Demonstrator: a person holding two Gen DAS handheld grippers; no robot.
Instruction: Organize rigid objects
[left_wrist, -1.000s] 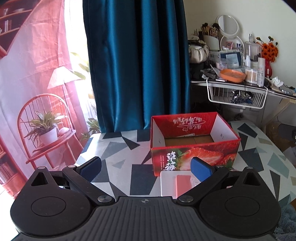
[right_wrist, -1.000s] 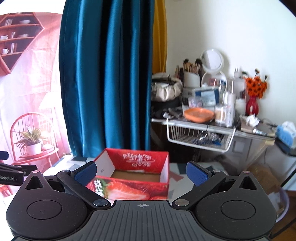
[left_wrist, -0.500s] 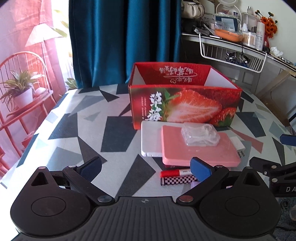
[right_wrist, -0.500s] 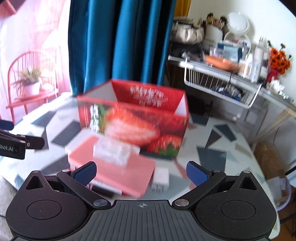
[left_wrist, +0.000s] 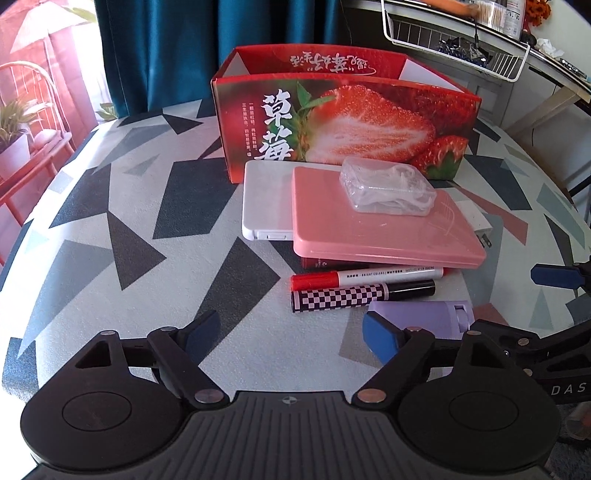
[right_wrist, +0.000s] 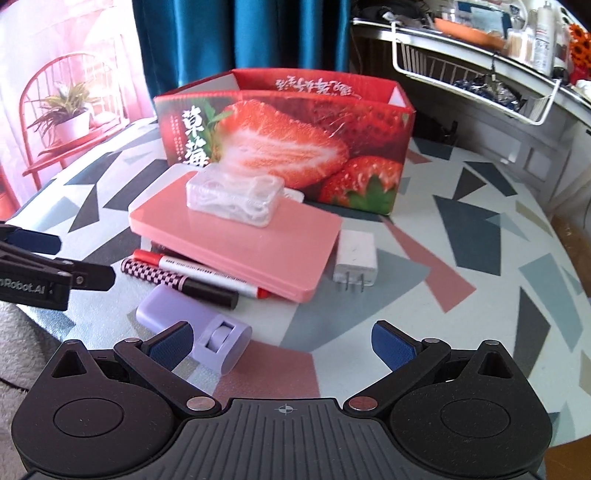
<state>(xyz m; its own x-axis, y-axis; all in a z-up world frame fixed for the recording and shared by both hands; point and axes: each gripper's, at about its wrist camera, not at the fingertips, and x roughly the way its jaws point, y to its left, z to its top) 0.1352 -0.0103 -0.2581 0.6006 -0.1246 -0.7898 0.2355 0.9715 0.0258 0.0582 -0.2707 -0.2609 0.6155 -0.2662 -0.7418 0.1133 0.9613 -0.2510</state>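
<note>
2 markers (left_wrist: 364, 286): 1 red-capped, 1 checkered, side by side

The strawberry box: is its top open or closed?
Open. The strawberry box has no lid on, and its inner back wall shows; its contents cannot be seen from here.

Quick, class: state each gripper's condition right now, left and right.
Left gripper: open, holding nothing; its jaws have just been closing.
Right gripper: open, holding nothing.

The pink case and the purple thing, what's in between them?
Two markers: a red-capped one and a checkered one, side by side between pink case and purple thing, clearest in the left wrist view.
</note>
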